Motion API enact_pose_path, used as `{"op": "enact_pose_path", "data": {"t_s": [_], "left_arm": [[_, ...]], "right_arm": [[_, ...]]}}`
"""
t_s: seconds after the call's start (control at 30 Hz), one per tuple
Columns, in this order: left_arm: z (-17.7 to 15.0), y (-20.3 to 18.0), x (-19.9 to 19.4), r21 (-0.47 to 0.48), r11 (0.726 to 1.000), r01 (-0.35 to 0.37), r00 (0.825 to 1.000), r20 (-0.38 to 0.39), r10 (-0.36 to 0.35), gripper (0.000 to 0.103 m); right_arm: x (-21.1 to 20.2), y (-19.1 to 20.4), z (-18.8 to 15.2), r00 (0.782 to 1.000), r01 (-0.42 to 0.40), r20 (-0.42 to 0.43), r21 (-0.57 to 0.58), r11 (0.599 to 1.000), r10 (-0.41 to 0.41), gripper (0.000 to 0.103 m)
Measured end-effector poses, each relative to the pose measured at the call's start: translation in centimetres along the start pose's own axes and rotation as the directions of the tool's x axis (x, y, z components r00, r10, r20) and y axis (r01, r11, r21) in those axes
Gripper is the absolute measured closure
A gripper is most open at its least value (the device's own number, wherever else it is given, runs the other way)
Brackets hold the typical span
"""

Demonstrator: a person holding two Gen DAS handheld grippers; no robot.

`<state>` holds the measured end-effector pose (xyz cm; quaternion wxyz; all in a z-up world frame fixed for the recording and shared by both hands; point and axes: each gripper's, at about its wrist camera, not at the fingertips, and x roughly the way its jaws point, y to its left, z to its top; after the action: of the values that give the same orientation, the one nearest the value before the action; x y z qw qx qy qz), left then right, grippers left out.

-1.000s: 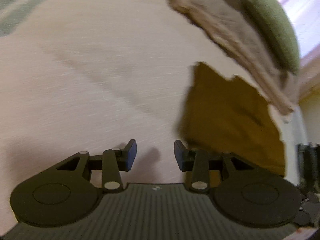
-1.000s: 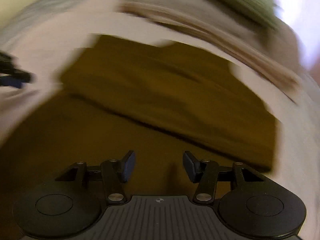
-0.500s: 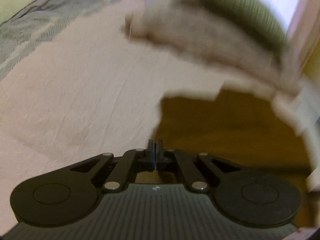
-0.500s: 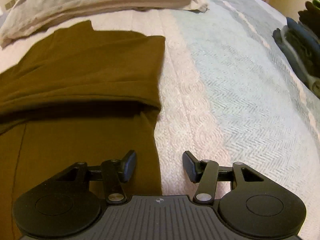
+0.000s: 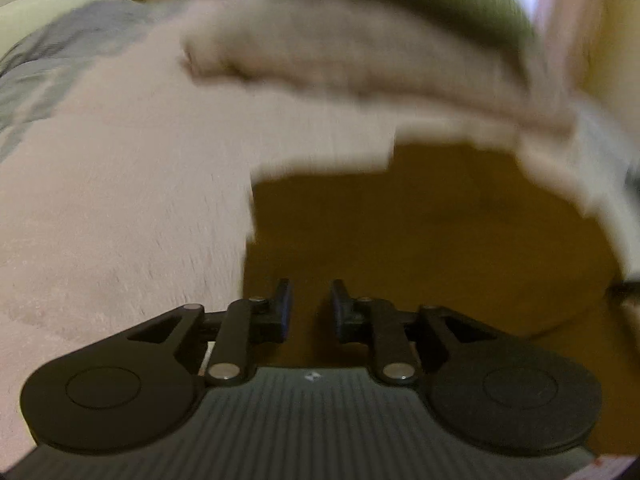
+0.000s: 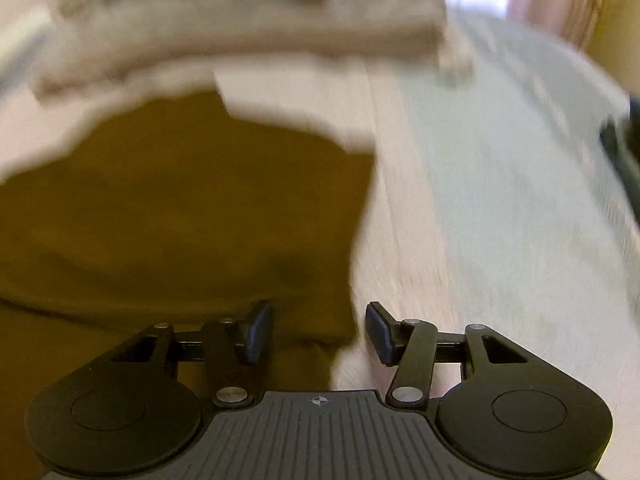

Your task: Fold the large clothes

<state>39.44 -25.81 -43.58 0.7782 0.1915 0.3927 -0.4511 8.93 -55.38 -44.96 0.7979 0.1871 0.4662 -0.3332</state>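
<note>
Fingers of the left gripper [image 5: 308, 308] are opening with nothing between them, above the brown garment's [image 5: 420, 240] left edge on the bedspread [image 5: 120, 184]. The right gripper [image 6: 318, 330] stands open, empty, over its right edge [image 6: 356, 280]. Soft, light, limp cloth probably: pinch edges or corners. Beyond lie folded beige linens [image 5: 340, 52].
</note>
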Motion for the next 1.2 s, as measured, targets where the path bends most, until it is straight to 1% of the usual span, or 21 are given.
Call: {"op": "enact_pose_path", "data": {"t_s": [0.03,0.07,0.13,0.2,0.27,0.3,0.33,0.37,0.4,0.43,0.47,0.5,0.57,0.67,0.73,0.77,0.87,1.0,1.07,1.13,1.2], "left_arm": [[-0.4,0.1,1.1,0.025,0.999,-0.037,0.999,-0.021,0.037,0.083],[-0.3,0.3,1.2,0.021,0.999,-0.039,0.999,-0.019,0.04,0.082],[0.5,0.8,-0.1,-0.032,0.999,-0.031,0.999,0.008,0.032,0.084],[1.0,0.8,-2.1,-0.057,0.998,-0.012,0.998,0.061,0.016,0.084],[1.2,0.5,-3.2,-0.059,0.998,0.02,0.997,0.082,-0.015,0.083],[1.0,-0.1,-3.1,-0.042,0.999,0.033,0.996,0.079,-0.03,0.081],[0.6,-0.6,-2.7,-0.021,0.999,0.028,0.998,0.063,-0.027,0.079],[0.1,-0.9,-1.9,0.001,1.0,0.013,1.0,0.02,-0.013,0.078],[-0.7,-1.2,-0.9,0.015,1.0,-0.009,0.999,-0.04,0.01,0.077],[-1.4,-1.1,-0.6,0.015,0.999,-0.038,0.997,-0.063,0.039,0.076],[-1.4,-0.7,-1.2,0.003,0.999,-0.046,0.997,-0.058,0.046,0.076],[-1.1,-0.4,-1.9,-0.008,0.999,-0.038,0.998,-0.057,0.038,0.077],[-0.1,0.3,-3.5,0.011,1.0,-0.029,0.999,-0.03,0.029,0.077],[2.7,1.1,-4.9,0.05,0.998,-0.025,0.999,0.037,0.023,0.077],[5.4,1.2,-4.2,0.042,0.999,0.005,0.999,0.052,-0.007,0.077],[7.0,0.9,-3.3,0.04,0.999,0.034,0.998,0.052,-0.036,0.076],[10.6,-0.9,-0.5,0.066,0.988,0.141,0.99,0.022,-0.143,0.073],[14.2,-2.8,4.7,0.062,0.965,0.254,0.967,-0.029,-0.253,0.07],[15.6,-3.6,7.7,0.053,0.962,0.268,0.962,-0.06,-0.265,0.069],[16.2,-4.0,9.9,0.054,0.963,0.264,0.963,-0.076,-0.259,0.069],[16.9,-4.4,12.3,0.059,0.957,0.284,0.955,-0.109,-0.276,0.069]], "right_arm": [[-0.1,-0.6,-0.3,0.999,-0.03,0.016,0.035,0.999,0.03,0.054],[-0.6,-1.0,-0.4,0.999,-0.038,0.018,0.059,0.998,0.037,0.054],[-2.3,-1.1,-0.4,1.0,-0.006,0.027,0.072,0.997,0.004,0.054],[-4.5,-0.4,-1.0,0.995,0.006,0.099,0.032,0.999,-0.009,0.054],[-5.3,0.9,-1.2,0.991,-0.019,0.129,-0.046,0.999,0.025,0.054],[-5.1,1.7,-1.5,0.992,-0.032,0.12,-0.077,0.997,0.041,0.054],[-4.4,2.3,-1.8,0.995,-0.035,0.089,-0.094,0.995,0.044,0.054],[-2.9,2.5,-2.5,0.999,-0.025,0.024,-0.111,0.994,0.028,0.054],[-1.6,2.7,-3.3,0.999,0.002,-0.045,-0.123,0.992,-0.008,0.054],[-1.7,2.4,-3.7,0.999,0.009,-0.04,-0.105,0.994,-0.014,0.054],[-2.6,2.0,-3.7,0.999,0.003,-0.036,-0.064,0.998,-0.005,0.054],[-3.4,1.6,-3.6,0.999,-0.003,-0.043,-0.036,0.999,0.001,0.054],[-5.4,0.7,-3.2,0.999,-0.033,-0.01,-0.003,0.999,0.033,0.054],[-6.4,-0.2,-0.6,0.996,-0.08,0.037,-0.006,0.997,0.08,0.054],[-5.9,-0.8,1.7,0.989,-0.138,0.06,0.02,0.99,0.137,0.054],[-5.6,-1.1,3.2,0.981,-0.185,0.071,0.034,0.982,0.183,0.054],[-3.9,-0.6,8.0,0.95,-0.297,0.101,0.014,0.955,0.294,0.054],[0.6,0.3,13.9,0.926,-0.363,0.086,-0.06,0.93,0.367,0.054],[2.8,0.7,16.2,0.915,-0.39,0.076,-0.085,0.917,0.397,0.055],[5.0,1.0,18.2,0.895,-0.435,0.061,-0.094,0.895,0.442,0.055],[7.1,1.1,19.6,0.872,-0.483,0.039,-0.083,0.871,0.487,0.055]]}}
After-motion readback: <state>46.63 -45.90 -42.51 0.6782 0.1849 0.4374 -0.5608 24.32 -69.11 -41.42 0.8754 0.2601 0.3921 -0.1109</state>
